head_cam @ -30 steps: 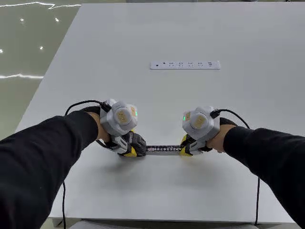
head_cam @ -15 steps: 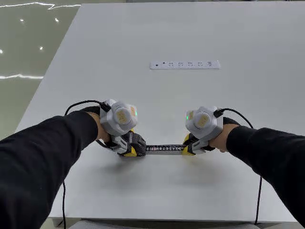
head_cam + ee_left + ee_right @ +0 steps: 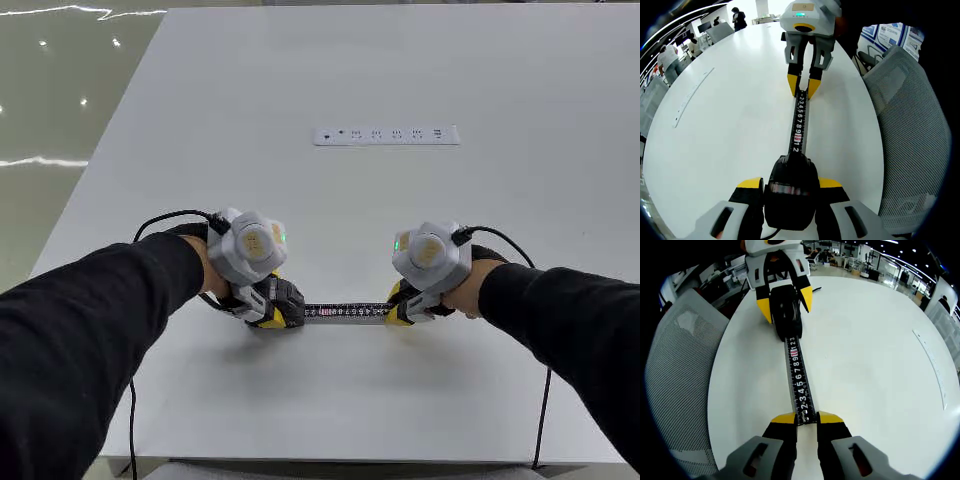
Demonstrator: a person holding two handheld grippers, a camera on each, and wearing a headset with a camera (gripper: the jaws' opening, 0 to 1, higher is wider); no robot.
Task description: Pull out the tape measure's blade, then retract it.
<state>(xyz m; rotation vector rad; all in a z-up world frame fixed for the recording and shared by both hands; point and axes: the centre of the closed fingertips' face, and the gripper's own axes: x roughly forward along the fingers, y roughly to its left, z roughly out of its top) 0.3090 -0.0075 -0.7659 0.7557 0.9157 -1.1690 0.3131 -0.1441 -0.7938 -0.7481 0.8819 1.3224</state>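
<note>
- The left hand-held gripper [image 3: 790, 185] is clamped on the flanks of the tape measure's black and yellow case [image 3: 790, 197]. The case rests on the white surface [image 3: 400, 60] near the person's edge. A power strip [image 3: 387, 135] lies well beyond the case.
- The right hand-held gripper [image 3: 807, 417] stands to the right of the case, with its jaws narrow and pinched on the free end of the blade [image 3: 797, 380]. It probably grips the blade just behind the end hook, but the yellow tips hide the hook itself.
- The blade runs straight from the case's mouth to the right hand-held gripper, low over the surface. Its long axis goes left to right, in line with both pairs of jaws, which face each other.
- The right hand-held gripper is the one at the free end, so by my judgement any further pull goes directly away from the case along this line. Retraction would bring it back along the same line.
- Compared with a second ago, the right hand-held gripper sits slightly farther from the case and a little more printed blade is exposed.
- The case and the left hand-held gripper hold the same spot.
</note>
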